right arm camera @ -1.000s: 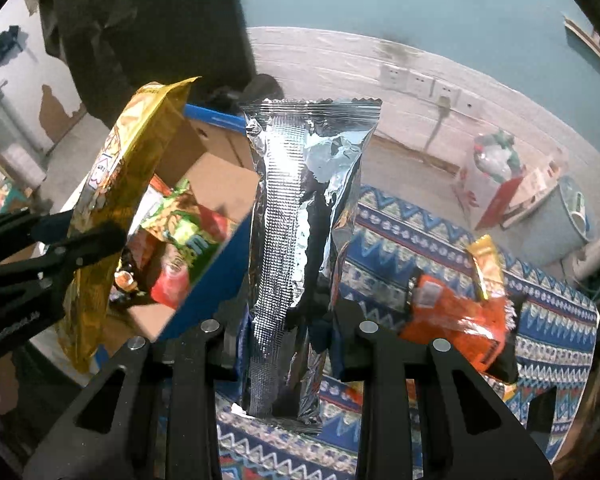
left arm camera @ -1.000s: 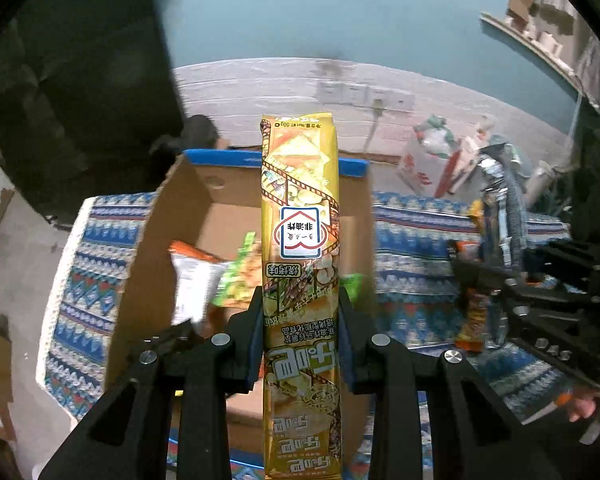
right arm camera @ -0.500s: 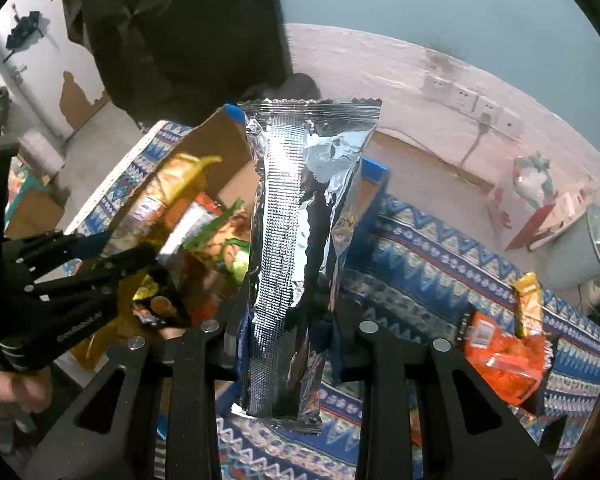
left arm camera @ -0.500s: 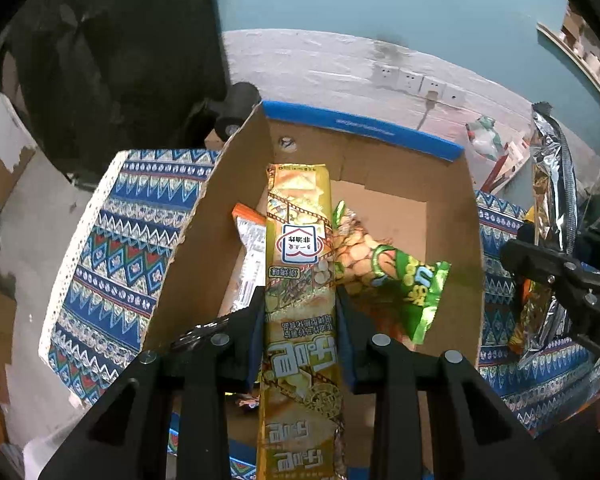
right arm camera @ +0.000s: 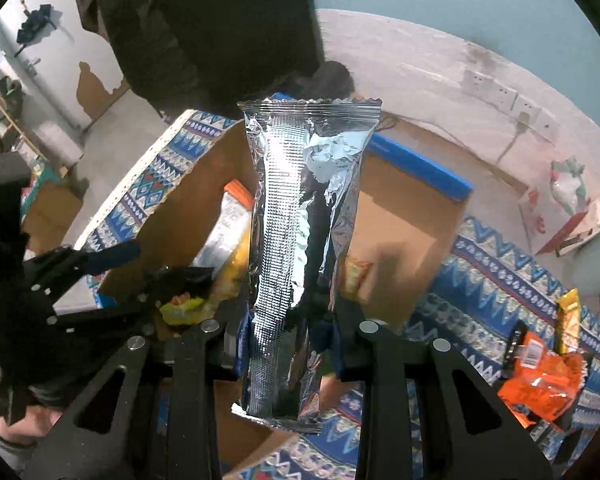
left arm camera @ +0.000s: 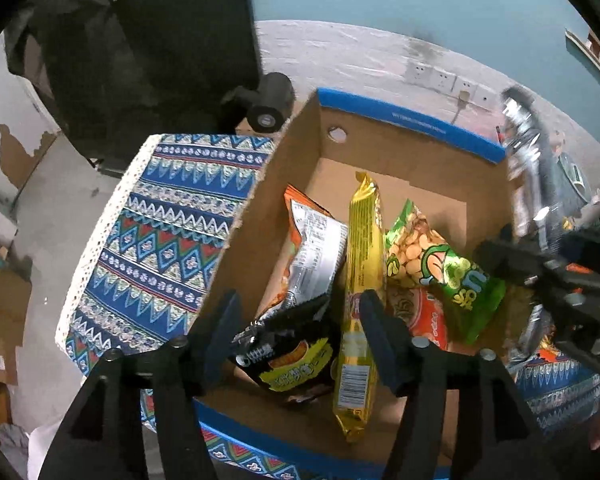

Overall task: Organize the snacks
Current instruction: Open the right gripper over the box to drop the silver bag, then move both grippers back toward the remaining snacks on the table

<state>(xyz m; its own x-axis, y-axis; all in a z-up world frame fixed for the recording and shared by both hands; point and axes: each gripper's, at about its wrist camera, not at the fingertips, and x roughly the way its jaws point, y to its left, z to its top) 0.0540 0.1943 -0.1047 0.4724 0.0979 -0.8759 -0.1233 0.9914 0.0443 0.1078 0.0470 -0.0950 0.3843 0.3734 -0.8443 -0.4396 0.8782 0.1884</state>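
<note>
Left wrist view: left tongs spread wide, released, yellow packet lying in the cardboard box mid-frame. Right tongs clenched on a silver packet, center frame.

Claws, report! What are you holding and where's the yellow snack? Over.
Left claw open over cardboard box. Yellow snack packet lies inside. Right claw shut on silver packet. Nothing blocking.

We see both views bent round by the fisheye lens, with black corners and curved wall lines. The light is dim and soft, with a bluish cast. Glare flares white on the silver packet, which blurs with motion at the left view's right edge. The cardboard box holds soft shadows.
</note>
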